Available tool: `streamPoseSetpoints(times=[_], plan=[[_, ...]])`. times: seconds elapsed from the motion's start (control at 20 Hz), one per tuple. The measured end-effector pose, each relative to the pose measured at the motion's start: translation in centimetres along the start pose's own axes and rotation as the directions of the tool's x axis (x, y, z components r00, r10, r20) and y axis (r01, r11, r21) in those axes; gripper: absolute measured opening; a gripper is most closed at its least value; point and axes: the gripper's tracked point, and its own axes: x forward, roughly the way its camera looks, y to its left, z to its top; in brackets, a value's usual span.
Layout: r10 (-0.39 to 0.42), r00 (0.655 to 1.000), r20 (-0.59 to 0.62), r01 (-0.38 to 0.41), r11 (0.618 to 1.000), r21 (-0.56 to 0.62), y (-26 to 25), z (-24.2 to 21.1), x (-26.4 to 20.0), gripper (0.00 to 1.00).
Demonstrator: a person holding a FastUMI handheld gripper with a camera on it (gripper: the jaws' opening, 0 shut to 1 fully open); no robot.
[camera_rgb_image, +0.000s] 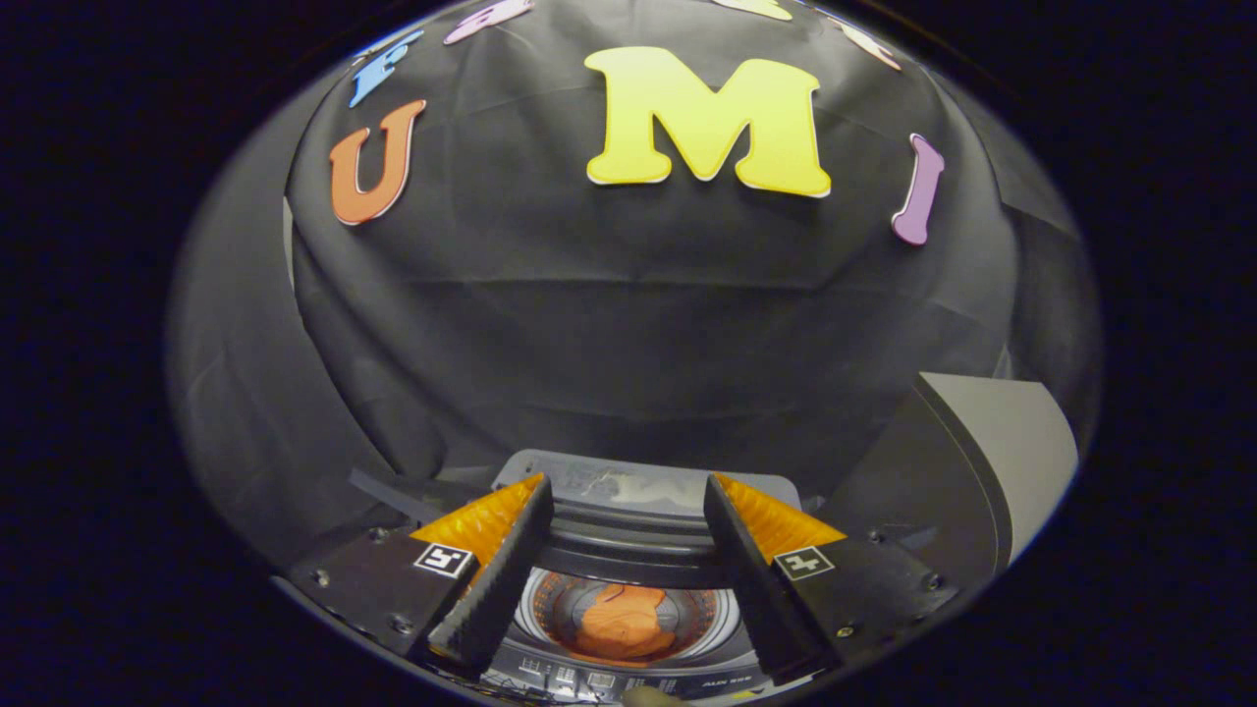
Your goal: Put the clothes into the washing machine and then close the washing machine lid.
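Although the orange clothes (626, 621) already lie bunched at the bottom of the drum, the washing machine (628, 550) remains open, so the loading part of the task appears complete and the closing part is not yet done. The garment sits low in the tub, clear of the rim, which should leave nothing to catch when the opening is covered. The lid (643, 483) lies folded back at the rear of the opening, just beyond the fingertips, presumably so the drum could be reached from above. The gripper (627, 491) hangs over the machine with its fingers spread well apart and nothing between them; the drum and the clothes are seen through the gap. That empty, parted stance suits a reach toward the lid. A grey panel (992, 462) stands to the right of the machine, apart from it.
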Motion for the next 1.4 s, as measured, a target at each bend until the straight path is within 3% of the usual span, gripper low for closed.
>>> streamPoseSetpoints(times=[0.45,1.05,1.4], plan=[[0.014,0.963,-0.270,-0.011,1.000,0.012,-1.0,-9.4,0.5,0.98],[0.003,0.976,-0.219,0.002,1.000,0.024,-2.6,-8.4,-2.0,0.97],[0.075,0.996,-0.040,-0.074,0.997,0.023,-3.3,-4.1,-9.7,0.97]])
